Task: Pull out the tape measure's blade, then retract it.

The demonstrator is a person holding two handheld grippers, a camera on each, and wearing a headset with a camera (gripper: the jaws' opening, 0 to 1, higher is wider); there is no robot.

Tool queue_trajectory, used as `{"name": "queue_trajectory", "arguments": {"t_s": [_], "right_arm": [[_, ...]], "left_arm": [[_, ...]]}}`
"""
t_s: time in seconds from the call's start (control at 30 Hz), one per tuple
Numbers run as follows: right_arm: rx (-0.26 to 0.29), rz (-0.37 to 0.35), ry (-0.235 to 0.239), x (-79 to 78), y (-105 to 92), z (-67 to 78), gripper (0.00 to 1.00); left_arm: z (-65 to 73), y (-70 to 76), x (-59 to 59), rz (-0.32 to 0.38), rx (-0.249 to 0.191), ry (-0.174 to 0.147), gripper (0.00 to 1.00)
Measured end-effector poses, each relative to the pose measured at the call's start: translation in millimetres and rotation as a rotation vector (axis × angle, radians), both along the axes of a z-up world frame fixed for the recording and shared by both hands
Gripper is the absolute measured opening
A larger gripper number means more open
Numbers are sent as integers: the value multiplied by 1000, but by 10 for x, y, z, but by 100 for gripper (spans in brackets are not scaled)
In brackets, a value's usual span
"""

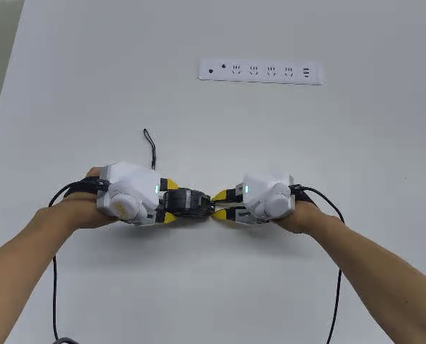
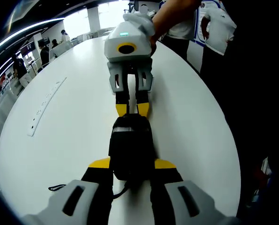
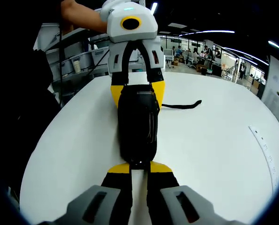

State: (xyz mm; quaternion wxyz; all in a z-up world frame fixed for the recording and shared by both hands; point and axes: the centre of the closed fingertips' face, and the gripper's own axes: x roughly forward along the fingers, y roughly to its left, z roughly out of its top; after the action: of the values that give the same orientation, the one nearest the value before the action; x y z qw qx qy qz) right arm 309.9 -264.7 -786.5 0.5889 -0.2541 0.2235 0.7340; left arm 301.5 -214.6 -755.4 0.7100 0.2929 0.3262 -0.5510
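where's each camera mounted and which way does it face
Head view: on the headset, looking down at the table; both forearms show, with the left gripper and right gripper meeting at the tape measure.
Left gripper view: rides the left gripper, looking along its jaws, clamped on the tape measure, toward the right gripper.
Right gripper view: rides the right gripper, facing back at the left gripper; its jaws at the tape measure's end.
Shared: the gripper views face each other across the tape measure; both catch the power strip.
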Motion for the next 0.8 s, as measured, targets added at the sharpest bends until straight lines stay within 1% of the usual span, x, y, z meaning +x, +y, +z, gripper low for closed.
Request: {"name": "queue_trajectory", "arguments": {"t_s": [0.8], "right_arm": [[-10,-6,4,22,-117,3,7]], "left_arm": [[-4,9,1,3,6,0,25]]}}
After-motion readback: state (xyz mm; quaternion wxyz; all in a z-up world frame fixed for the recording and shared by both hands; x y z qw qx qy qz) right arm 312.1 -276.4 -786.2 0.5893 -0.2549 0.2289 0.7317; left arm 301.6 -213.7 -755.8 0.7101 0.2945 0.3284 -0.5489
